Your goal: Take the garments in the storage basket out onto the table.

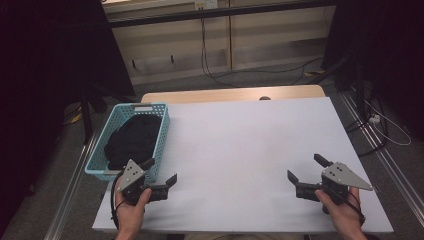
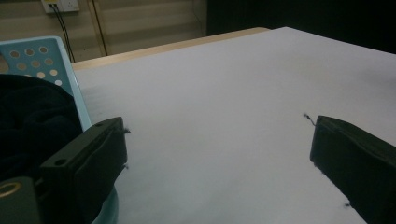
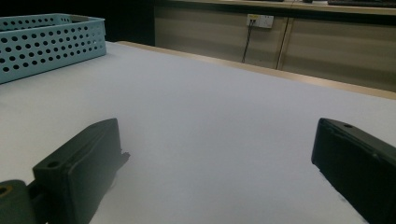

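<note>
Both hands (image 1: 131, 210) low, hand-held grippers (image 1: 162, 172) agape.

Light blue basket (image 1: 162, 131) patterned with round holes, black cloth (image 1: 132, 140) seen inside it, white surface (image 1: 240, 150) edged in pale wood, both tools (image 1: 161, 172) (image 1: 306, 168) coloured black.

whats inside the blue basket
A heap of dark cloth lies in the light blue basket, bunched toward its near end. The basket's floor and anything beneath the cloth are covered, so they cannot be seen.
</note>
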